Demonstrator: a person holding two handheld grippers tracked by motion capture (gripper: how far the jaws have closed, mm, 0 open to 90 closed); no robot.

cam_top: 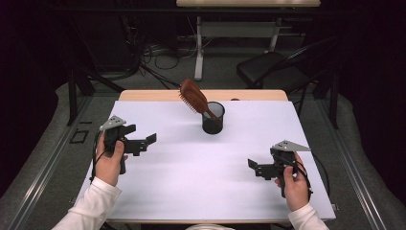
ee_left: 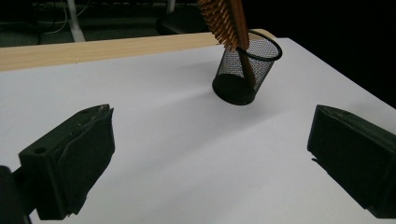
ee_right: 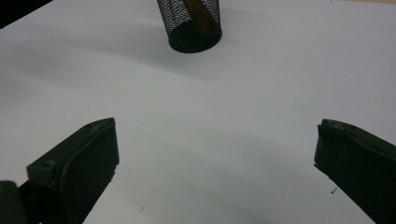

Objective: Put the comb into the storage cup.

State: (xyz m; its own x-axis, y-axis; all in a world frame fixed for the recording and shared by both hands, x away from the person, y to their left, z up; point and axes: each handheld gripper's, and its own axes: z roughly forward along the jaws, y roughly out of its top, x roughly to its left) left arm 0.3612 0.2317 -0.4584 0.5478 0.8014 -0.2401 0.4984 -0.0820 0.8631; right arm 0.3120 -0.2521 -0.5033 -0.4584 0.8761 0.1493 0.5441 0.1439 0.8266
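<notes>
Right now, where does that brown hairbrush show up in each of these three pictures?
High view: hairbrush leans left out of the black mesh cup, upper centre.
Left gripper view: its bristled head at the top edge.
Right gripper view: its handle seen through the mesh, top centre.
Shared landmark: the mesh cup.

Brown hairbrush [cam_top: 193, 96], black mesh cup [cam_top: 213, 118], white table cover [cam_top: 191, 163], black grippers

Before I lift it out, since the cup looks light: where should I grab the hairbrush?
Grip the brush head across its thin edges, just above the cup rim. It leans up and back-left with its handle down in the mesh, bristles facing left. Coming from above with the left hand-held gripper, now open, and pulling along the lean should avoid tipping the cup.
</notes>
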